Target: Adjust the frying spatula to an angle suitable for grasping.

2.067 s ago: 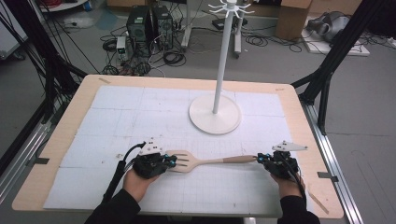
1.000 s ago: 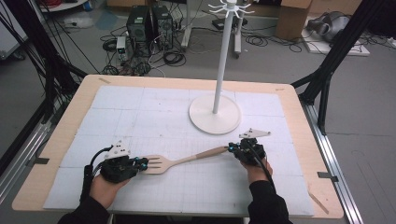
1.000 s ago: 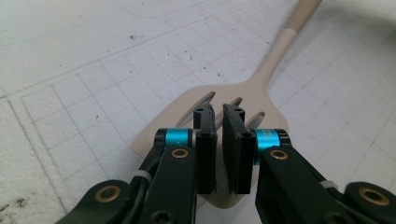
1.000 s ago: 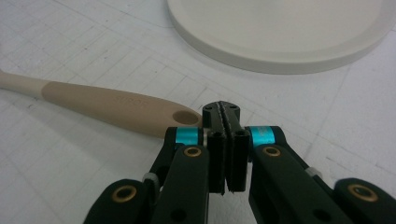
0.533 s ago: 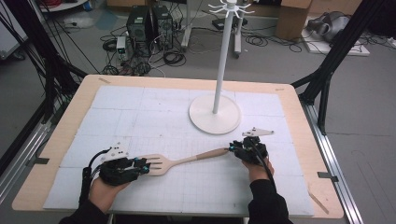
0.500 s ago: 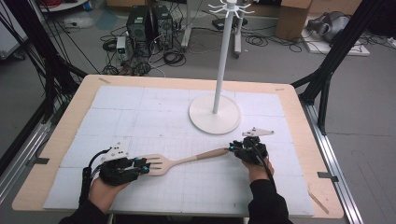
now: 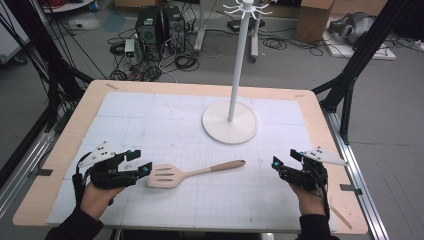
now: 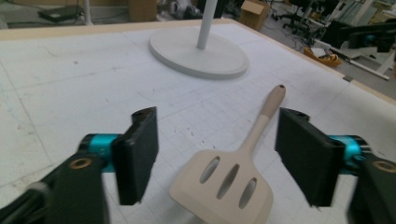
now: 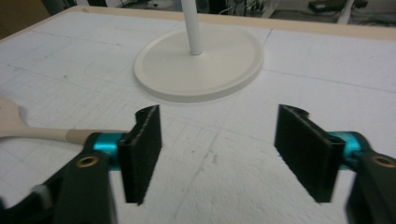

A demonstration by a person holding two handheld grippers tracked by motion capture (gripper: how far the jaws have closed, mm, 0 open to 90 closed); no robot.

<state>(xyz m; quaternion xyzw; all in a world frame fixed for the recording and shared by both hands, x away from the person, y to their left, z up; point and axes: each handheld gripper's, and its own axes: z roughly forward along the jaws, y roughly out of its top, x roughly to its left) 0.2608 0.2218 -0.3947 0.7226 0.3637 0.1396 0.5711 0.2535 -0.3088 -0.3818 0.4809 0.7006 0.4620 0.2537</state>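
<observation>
With both the left gripper (image 7: 141,167) and right gripper (image 7: 276,164) just opened wide and empty, we leave the spatula (image 7: 187,173) flat at lower centre, backing off level without nudging it

black gripper (image 7: 140,161), teal joints, dark sleeves
</observation>
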